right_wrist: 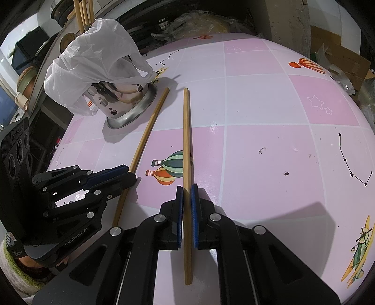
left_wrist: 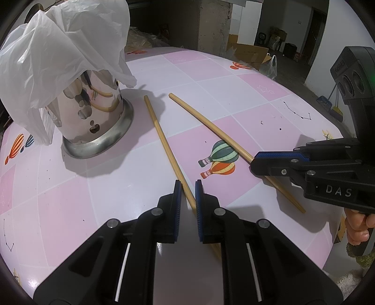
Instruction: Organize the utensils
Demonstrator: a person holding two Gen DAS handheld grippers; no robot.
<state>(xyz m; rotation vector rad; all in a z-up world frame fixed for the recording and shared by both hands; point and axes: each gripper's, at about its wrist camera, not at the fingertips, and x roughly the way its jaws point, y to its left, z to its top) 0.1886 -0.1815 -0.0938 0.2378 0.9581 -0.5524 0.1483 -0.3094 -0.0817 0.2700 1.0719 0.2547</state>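
Two long bamboo chopsticks lie on the pink-and-white checked table [left_wrist: 234, 93]. In the left wrist view the left chopstick [left_wrist: 161, 133] runs between the blue pads of my left gripper [left_wrist: 188, 184], which is shut on its near part. In the right wrist view my right gripper [right_wrist: 186, 187] is shut on the right chopstick [right_wrist: 186, 140], whose near end sticks out below the fingers. Each gripper also shows from the side: the right gripper [left_wrist: 253, 163] and the left gripper [right_wrist: 133, 176]. A perforated metal utensil holder [left_wrist: 93, 117] stands far left, with a white plastic bag [left_wrist: 58, 47] draped over its top.
A person's hand [left_wrist: 358, 225] holds the right gripper's handle. Behind the table are cardboard boxes [left_wrist: 250, 51] and clutter. More chopsticks [right_wrist: 83, 11] stand upright beyond the holder. The table edge curves close on the right and near sides.
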